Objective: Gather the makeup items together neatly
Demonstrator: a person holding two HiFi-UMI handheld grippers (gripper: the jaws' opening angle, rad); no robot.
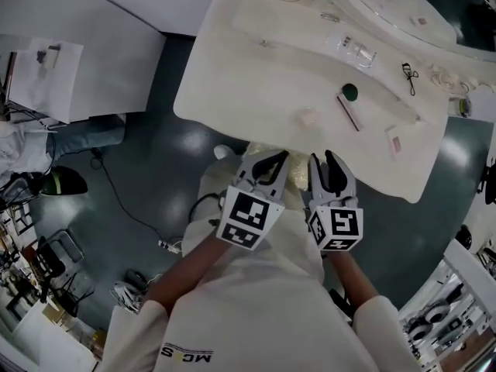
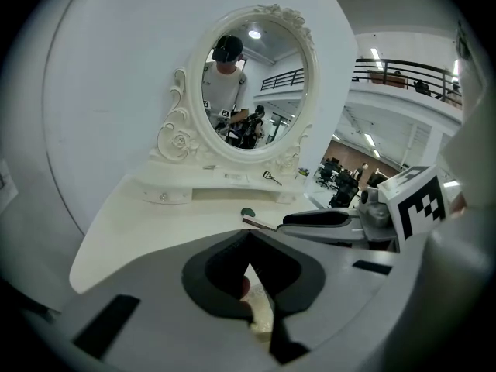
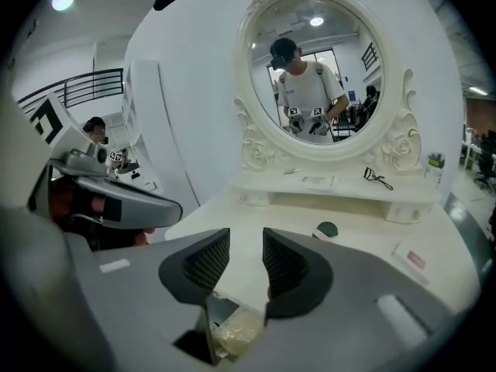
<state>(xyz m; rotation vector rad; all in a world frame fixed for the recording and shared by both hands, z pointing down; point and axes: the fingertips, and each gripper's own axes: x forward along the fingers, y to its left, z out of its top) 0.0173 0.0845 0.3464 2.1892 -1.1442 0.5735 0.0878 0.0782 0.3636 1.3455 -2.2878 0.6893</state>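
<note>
Both grippers hovering just off near edge of desk (image 1: 232, 91), touching nothing. Left gripper (image 1: 270, 160) jaws pressing together, nothing in them. Right gripper (image 1: 324, 161) jaws sitting apart, gap empty. Makeup lying scattered on desk: green compact (image 1: 350, 92) just beside pink stick (image 1: 349, 111) mid-desk, pink box (image 1: 394, 142) further right, eyelash curler (image 1: 408, 78) resting on far shelf.

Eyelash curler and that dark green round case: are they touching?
Apart. Right gripper view: eyelash curler lies on the raised shelf, dark green round case below it.
</note>
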